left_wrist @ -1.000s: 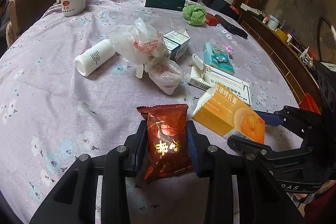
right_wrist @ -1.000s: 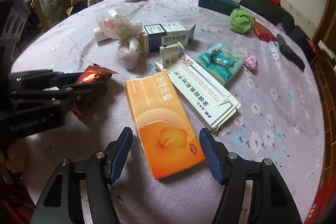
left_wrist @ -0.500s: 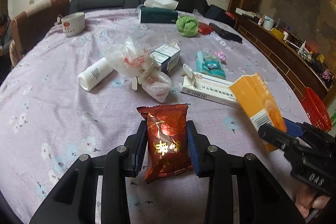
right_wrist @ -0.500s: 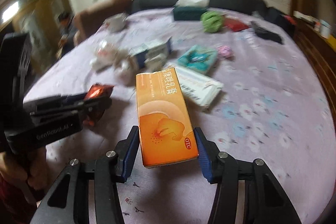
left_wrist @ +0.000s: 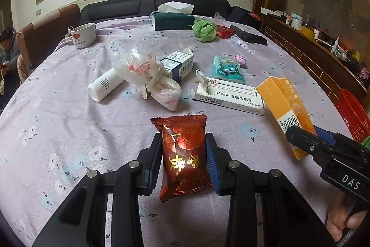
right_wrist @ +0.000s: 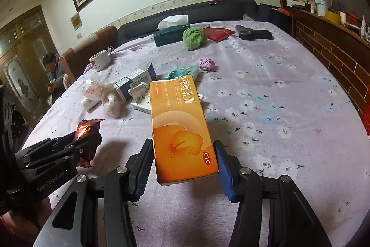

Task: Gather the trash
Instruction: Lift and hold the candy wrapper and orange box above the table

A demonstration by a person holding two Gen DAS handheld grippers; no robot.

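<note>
My left gripper (left_wrist: 183,155) is shut on a red snack wrapper (left_wrist: 182,149) and holds it above the purple floral tablecloth (left_wrist: 57,126). My right gripper (right_wrist: 183,161) is shut on an orange medicine box (right_wrist: 180,129), lifted off the cloth; the box (left_wrist: 286,108) also shows at the right of the left wrist view. On the table lie a knotted plastic bag (left_wrist: 148,75), a white bottle (left_wrist: 104,85), a white medicine box (left_wrist: 229,96), a blue-white carton (left_wrist: 179,64), a teal packet (left_wrist: 227,70) and a crumpled pink paper (left_wrist: 240,59).
A red basket (left_wrist: 353,112) stands past the table's right edge. At the far side are a mug (left_wrist: 83,35), a tissue box (left_wrist: 173,20), a green cloth (left_wrist: 204,30), a red pouch (right_wrist: 218,33) and a black object (right_wrist: 253,34). A person (right_wrist: 54,71) sits at left.
My right gripper closed on the orange box and lifted it off the table, tilting it upward. My left gripper kept hold of the red wrapper and rose with it.
</note>
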